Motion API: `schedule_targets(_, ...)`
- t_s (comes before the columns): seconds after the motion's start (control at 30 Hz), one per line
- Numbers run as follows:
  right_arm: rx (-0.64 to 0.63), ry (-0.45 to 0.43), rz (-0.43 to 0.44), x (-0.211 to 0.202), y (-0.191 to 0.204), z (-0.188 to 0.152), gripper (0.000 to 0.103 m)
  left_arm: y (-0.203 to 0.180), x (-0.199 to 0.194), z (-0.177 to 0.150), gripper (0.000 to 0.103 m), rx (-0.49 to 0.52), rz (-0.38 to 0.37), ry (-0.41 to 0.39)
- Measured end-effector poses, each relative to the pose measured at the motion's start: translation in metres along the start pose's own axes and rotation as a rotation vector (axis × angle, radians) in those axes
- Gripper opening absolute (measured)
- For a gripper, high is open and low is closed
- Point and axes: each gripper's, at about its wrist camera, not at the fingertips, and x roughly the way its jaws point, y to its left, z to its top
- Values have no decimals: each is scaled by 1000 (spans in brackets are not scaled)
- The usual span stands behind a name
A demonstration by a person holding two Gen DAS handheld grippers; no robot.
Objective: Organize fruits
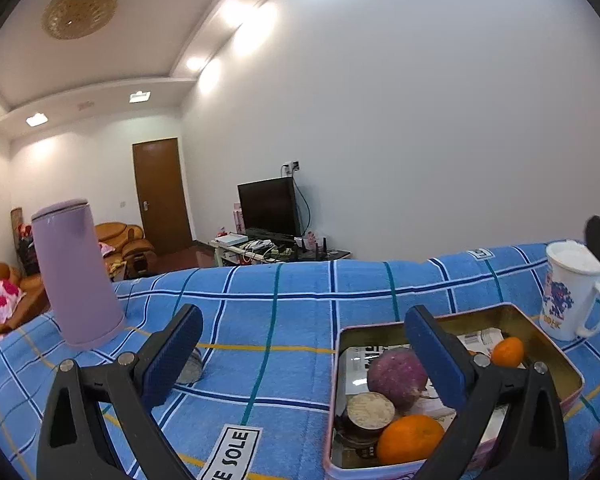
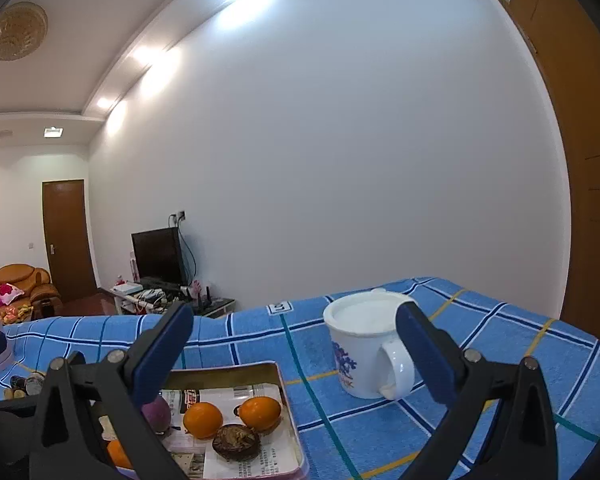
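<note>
In the left wrist view, the left tongs [image 1: 306, 354] stand spread wide with nothing between the pads, hanging over a tabletop [image 1: 267, 320] covered in blue checked cloth. The landmark is the rectangular tin [image 1: 556, 354], which sits under the tongs' right finger. Inside the tin lie a purple fruit [image 1: 396, 372], a large orange [image 1: 410, 438] in its near part, a smaller orange [image 1: 507, 352] toward its far side, and a dark halved fruit [image 1: 370, 412] between the purple one and the large orange. Beyond the tin's far right corner stands a white mug [image 1: 568, 292]; well to the tin's left is a lilac tumbler [image 1: 75, 268]. In the right wrist view, the right tongs [image 2: 295, 352] are likewise released and empty. The tin [image 2: 227, 374] lies low at left, holding two oranges [image 2: 202, 420], the halved fruit [image 2: 235, 442] and the purple fruit [image 2: 157, 412] partly hidden. The mug [image 2: 364, 348] stands just right of the tin.
</note>
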Motion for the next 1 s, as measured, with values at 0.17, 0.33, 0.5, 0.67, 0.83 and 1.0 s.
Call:
schedule_targets(0.17,16,-37,-39,-12,-5,2,103,7,6,-2,102,-33,-17,45)
schedule_targets(0.33,46,-62,-64,-25,-11,2,103,10,4,-4,102,-39,-46,47)
schedule_targets(0.5,26,-65,-64,-32,-9,1,103,15,0,-6,102,-54,-77,55)
schedule_targets(0.67,4,-76,-55,-42,-2,-2,103,23,-5,-7,102,-78,-97,59)
schedule_targets(0.83,-7,-98,-61,-52,2,-4,103,33,-15,-10,102,-86,-114,48)
schedule_targets(1.0,-18,-119,-71,-62,6,-5,103,39,-24,-13,102,14,-129,41)
